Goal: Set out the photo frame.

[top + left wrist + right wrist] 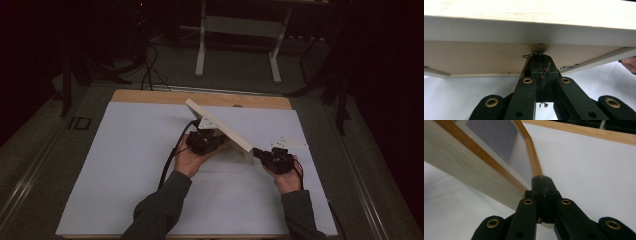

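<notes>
Both forearms come in from the near edge of the table (125,165), in dark sleeves, hands low over the white sheet.

Left gripper (205,141): held palm-up from below, pointing away from the person, tip pressed up against the brown back panel of the picture frame (220,131). In the left gripper view the jaws are closed tight together, their tip (540,57) meeting the frame's back (474,57) beside a small metal clip; whether they pinch anything there I cannot tell.

Right gripper (274,159): angled in toward the left, at the frame's near right corner. In the right gripper view the jaws are closed together, tip (543,180) touching the wooden rim at the corner of the frame (474,172).

The frame stands tilted on edge near the table's centre, between the two grippers, running diagonally from far left to near right.

Open sheet lies wide to the left and toward the person; less room to the right edge. A wooden strip borders the far side.
</notes>
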Action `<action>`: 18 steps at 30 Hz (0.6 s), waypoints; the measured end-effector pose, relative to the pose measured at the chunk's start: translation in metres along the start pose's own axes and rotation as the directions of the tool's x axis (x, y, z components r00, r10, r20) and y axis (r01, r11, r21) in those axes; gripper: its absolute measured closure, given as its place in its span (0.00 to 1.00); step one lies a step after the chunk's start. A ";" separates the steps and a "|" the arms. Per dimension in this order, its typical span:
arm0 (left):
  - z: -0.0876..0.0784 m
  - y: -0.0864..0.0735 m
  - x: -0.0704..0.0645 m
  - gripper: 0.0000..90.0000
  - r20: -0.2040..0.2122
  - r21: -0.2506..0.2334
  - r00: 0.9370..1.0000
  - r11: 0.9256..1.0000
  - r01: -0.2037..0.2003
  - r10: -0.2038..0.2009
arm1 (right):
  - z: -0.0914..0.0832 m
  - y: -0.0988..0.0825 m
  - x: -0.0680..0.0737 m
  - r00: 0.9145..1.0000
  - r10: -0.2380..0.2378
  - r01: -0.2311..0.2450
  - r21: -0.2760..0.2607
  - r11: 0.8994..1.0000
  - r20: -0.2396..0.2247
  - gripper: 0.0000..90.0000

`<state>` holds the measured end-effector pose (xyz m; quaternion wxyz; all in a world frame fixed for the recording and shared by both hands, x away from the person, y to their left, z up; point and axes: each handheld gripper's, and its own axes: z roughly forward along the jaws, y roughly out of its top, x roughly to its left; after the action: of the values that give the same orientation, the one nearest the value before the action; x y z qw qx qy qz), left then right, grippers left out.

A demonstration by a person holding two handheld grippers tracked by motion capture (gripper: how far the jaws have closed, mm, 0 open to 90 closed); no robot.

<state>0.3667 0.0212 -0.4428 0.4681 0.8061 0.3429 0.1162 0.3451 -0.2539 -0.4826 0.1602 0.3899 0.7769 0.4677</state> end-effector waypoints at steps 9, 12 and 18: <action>0.001 0.000 0.002 1.00 -0.001 0.011 1.000 1.000 -0.003 0.003 | -0.004 0.002 0.006 0.999 -0.031 0.031 -0.010 0.999 -0.033 1.00; 0.001 -0.001 0.004 1.00 0.001 0.016 1.000 1.000 -0.002 0.002 | -0.004 0.003 0.010 0.998 -0.042 0.042 -0.007 0.999 -0.042 1.00; 0.001 -0.001 0.009 1.00 0.004 0.018 1.000 1.000 0.007 -0.007 | -0.003 0.004 0.017 0.996 -0.065 0.065 -0.001 0.998 -0.063 1.00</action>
<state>0.3733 0.0270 -0.4452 0.4618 0.8094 0.3458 0.1097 0.3346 -0.2414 -0.4755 0.1506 0.3493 0.7941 0.4740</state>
